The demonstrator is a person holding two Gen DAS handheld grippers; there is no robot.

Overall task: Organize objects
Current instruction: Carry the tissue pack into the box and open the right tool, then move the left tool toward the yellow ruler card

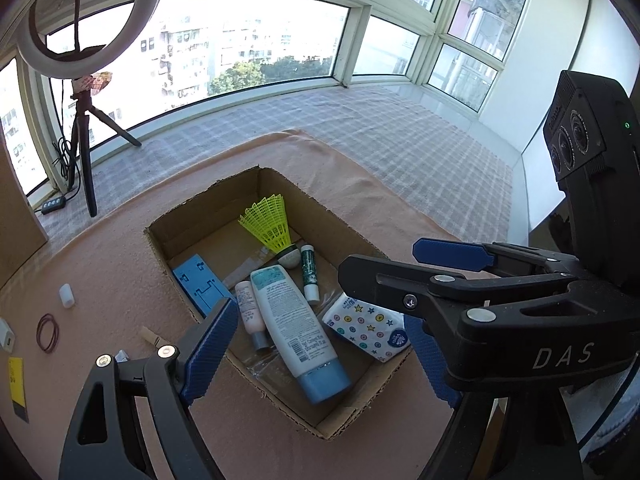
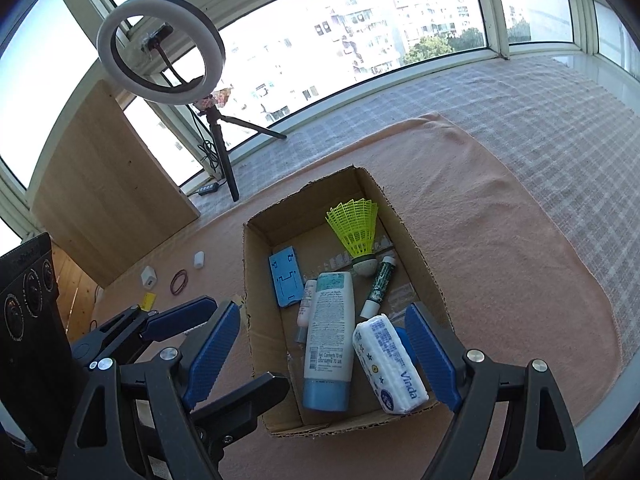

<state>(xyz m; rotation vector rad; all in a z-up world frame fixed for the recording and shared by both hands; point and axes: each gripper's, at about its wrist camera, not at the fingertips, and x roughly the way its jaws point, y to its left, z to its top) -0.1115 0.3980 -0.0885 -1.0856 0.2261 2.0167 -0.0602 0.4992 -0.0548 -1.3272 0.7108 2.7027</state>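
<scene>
An open cardboard box [image 1: 208, 220] [image 2: 260, 280] sits on a peach cloth. Inside lie a yellow shuttlecock [image 1: 270, 224] [image 2: 356, 228], a green-and-white stick [image 1: 310, 272], a large white tube with a blue cap [image 1: 292, 320] [image 2: 330, 332], a small pink tube [image 1: 250, 312], a blue plastic piece [image 1: 198, 280] and a patterned tissue pack [image 1: 368, 328] [image 2: 390, 364]. My left gripper [image 1: 320, 354] hovers open over the box's near end, holding nothing. My right gripper [image 2: 322, 354] is also open and empty above the tubes and the tissue pack. The two grippers cross close together.
Left of the box on the peach cloth [image 1: 120, 260] lie a white cap [image 1: 67, 296], red rubber bands [image 1: 48, 332], a wooden clothespin [image 1: 154, 338], a white charger [image 2: 147, 278] and a yellow card [image 1: 16, 380]. A ring light on a tripod [image 2: 160, 52] and a wooden board [image 2: 108, 192] stand by the window.
</scene>
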